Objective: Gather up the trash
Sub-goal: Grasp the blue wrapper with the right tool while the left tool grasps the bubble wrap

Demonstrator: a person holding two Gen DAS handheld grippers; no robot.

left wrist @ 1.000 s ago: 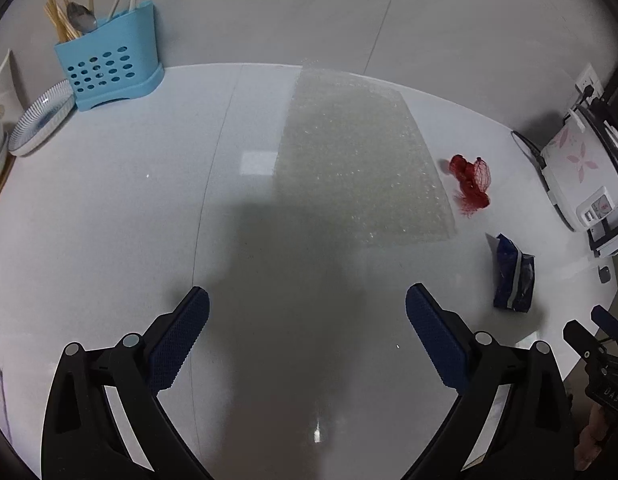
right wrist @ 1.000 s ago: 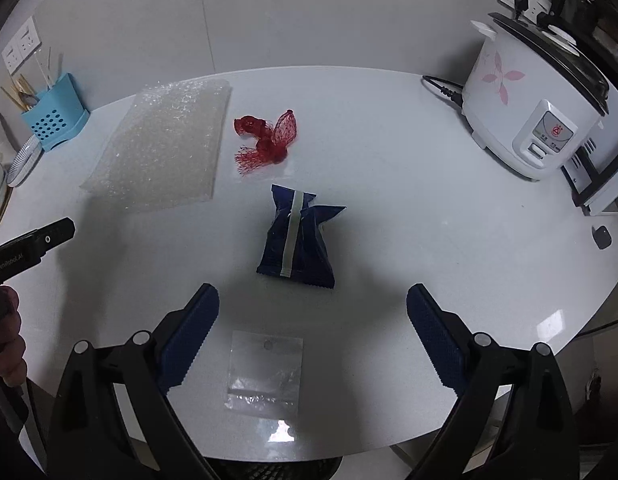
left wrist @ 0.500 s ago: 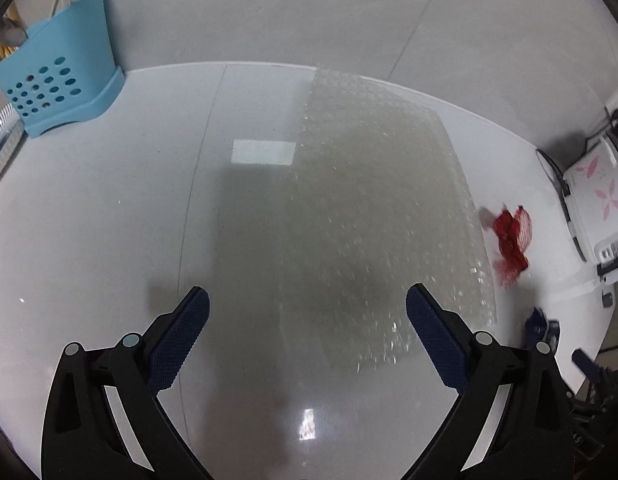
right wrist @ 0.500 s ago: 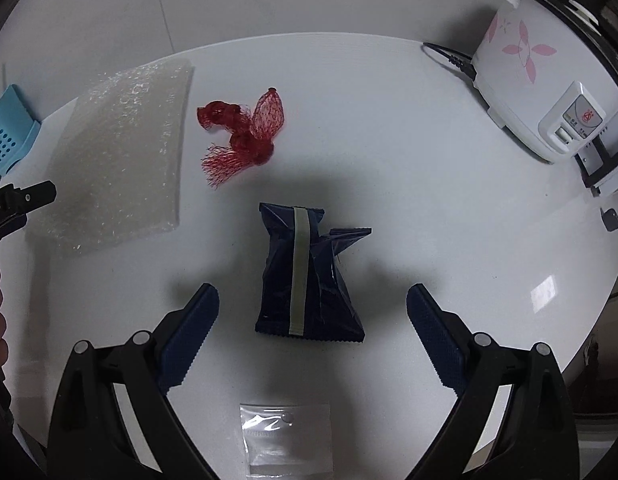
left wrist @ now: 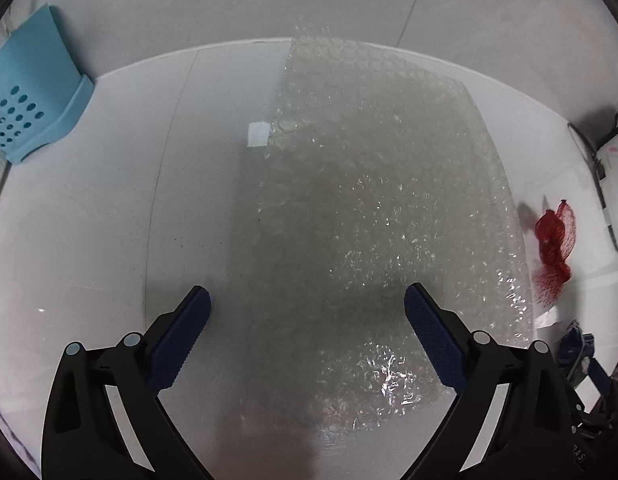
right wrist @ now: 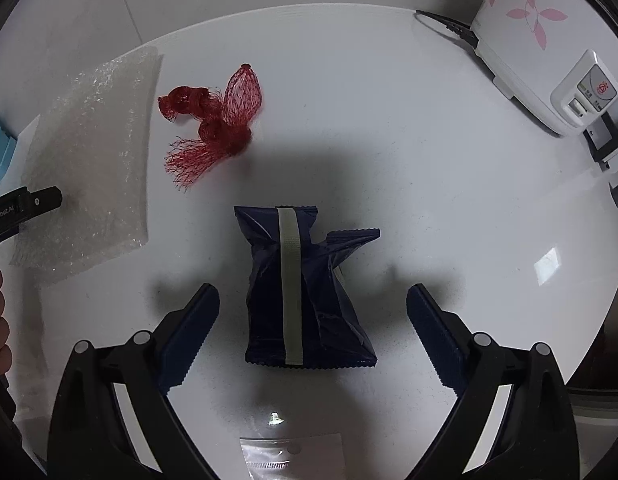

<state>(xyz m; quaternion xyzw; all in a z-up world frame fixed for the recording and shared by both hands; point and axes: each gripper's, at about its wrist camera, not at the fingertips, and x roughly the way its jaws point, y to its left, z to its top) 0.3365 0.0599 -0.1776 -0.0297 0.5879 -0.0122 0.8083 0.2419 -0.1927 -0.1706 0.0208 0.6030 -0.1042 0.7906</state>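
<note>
My left hand-held gripper point(left wrist: 305, 316) hangs over the white desk point(left wrist: 109, 200) with its jaws spread wide and nothing between the pads. The bubble wrap point(left wrist: 381, 208) lies flat on the desk directly ahead of it; the sheet's near edge runs under the gap between the fingers, the right finger point(left wrist: 433, 340) sits above the sheet and the left finger point(left wrist: 181, 340) above bare desk just beside the sheet's left edge. I cannot tell whether either finger touches the surface. To the right of the sheet lies the red net point(left wrist: 555, 240), apart from it, and a blue wrapper point(left wrist: 577, 348) shows at the right border. A blue holder point(left wrist: 25, 108) stands at the far left of the desk.

My right hand-held gripper point(right wrist: 313, 320) is likewise wide open and holds nothing. The blue wrapper point(right wrist: 305, 292), crumpled and with a pale strip down its middle, lies on the desk between the two fingers, closer to the left finger point(right wrist: 189, 340) than to the right one point(right wrist: 437, 340), touching neither. The red net point(right wrist: 217, 124) lies beyond the wrapper to the left, well ahead of the fingertips. The bubble wrap point(right wrist: 89, 160) lies further left, with the tip of the left hand-held gripper point(right wrist: 37, 200) over it. A clear bag point(right wrist: 293, 456) lies at the near edge, below the gripper. A rice cooker point(right wrist: 541, 52) stands at the far right.
</note>
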